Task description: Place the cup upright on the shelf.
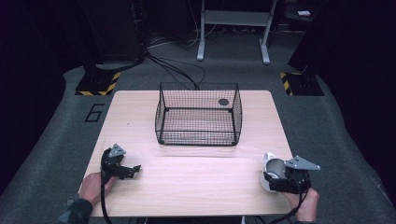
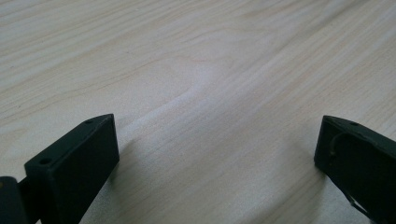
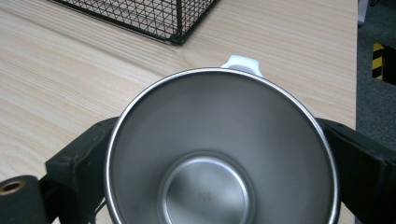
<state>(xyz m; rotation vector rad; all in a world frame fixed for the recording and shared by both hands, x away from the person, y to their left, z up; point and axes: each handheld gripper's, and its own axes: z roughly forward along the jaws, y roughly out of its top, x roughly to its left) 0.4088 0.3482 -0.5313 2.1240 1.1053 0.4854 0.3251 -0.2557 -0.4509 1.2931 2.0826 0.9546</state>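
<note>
The right gripper, at the lower right, has its fingers grasping a metal cup. The basket in the middle looks empty. The left gripper fingers are spread, holding nothing.

A dim lab: hazard-striped stand bases, floor cables, grey carpet.

In the high view, light falls from above on the table, which is bright and slightly pinkish, while the room around it sinks into near black. The picture is soft and grainy. In the left gripper view short shadows lie beside the blurred jaws. The cup shows soft grey reflections, no harsh glare.
</note>
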